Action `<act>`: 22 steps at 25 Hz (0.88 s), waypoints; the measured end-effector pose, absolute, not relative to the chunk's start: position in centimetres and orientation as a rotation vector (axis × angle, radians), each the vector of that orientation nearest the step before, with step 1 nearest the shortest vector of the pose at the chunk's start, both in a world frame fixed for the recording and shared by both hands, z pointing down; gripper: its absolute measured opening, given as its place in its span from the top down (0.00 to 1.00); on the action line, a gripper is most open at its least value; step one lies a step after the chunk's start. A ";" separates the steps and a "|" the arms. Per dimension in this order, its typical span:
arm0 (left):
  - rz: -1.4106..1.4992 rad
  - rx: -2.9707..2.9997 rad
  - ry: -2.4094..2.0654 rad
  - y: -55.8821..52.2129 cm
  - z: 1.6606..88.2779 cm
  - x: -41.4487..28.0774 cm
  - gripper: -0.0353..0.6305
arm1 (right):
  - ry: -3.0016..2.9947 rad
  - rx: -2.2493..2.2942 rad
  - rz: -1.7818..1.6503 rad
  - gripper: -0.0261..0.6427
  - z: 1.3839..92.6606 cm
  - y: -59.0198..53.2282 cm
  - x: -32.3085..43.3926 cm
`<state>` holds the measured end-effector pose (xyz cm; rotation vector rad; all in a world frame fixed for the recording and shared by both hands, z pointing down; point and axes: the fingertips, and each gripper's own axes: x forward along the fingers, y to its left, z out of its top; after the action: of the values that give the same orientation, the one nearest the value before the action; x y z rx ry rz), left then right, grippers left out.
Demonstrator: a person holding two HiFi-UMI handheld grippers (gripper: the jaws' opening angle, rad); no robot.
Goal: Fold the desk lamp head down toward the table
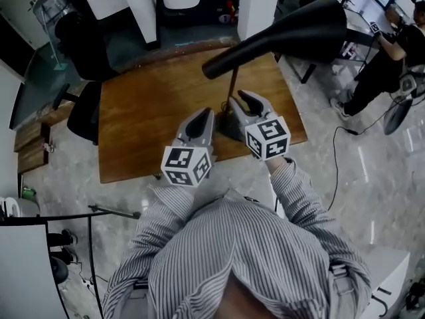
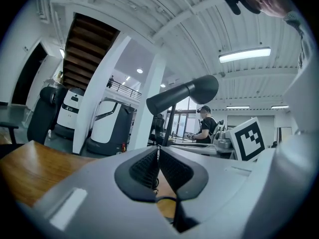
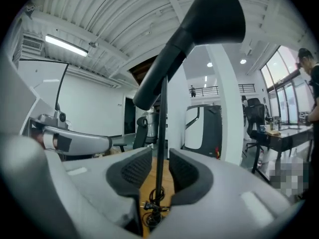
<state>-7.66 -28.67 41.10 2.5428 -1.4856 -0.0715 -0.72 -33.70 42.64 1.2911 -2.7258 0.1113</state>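
Observation:
A black desk lamp stands near the front edge of the wooden table point(image 1: 146, 111). Its long head point(image 1: 285, 35) slants up to the right above a thin stem point(image 1: 232, 85). My right gripper point(image 1: 240, 102) is open just before the stem. In the right gripper view the stem point(image 3: 162, 133) runs up in line with the gap of the right gripper point(image 3: 159, 156), untouched by the pads, with a coiled cord point(image 3: 154, 205) at its foot and the lamp head point(image 3: 194, 39) above. My left gripper point(image 1: 202, 117) is shut and empty, left of the lamp. From the left gripper point(image 2: 158, 151) the lamp head point(image 2: 182, 93) shows ahead.
A black office chair point(image 1: 83, 111) stands at the table's left end. A person point(image 1: 388, 58) stands at far right near a floor fan point(image 1: 398, 115). White pillars and machines point(image 1: 139, 2) line the back. A metal stand point(image 1: 113, 211) juts out below the table's front edge.

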 end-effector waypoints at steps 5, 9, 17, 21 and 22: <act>-0.081 2.549 -1.519 -30.2 40.5 -8.1 0.91 | -2.769 1.205 0.077 0.82 42.7 -35.4 -2.6; -0.038 2.599 -1.570 -30.9 39.8 -8.0 0.83 | -2.794 1.189 0.098 0.89 43.1 -35.8 -2.6; 0.269 2.887 -1.784 -32.1 35.2 -8.6 0.69 | -2.852 1.149 0.140 0.89 43.2 -35.7 -2.9; 0.491 2.994 -1.858 -33.2 33.5 -8.3 0.62 | -2.864 1.141 0.149 0.89 43.0 -35.8 -3.0; 0.540 3.010 -1.862 -33.4 33.3 -8.2 0.60 | -2.865 1.142 0.148 0.89 43.0 -35.8 -3.0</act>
<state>-8.23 -33.42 33.29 3.0101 -1.8622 0.5399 -3.01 -35.84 42.99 1.1425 -2.8647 0.1483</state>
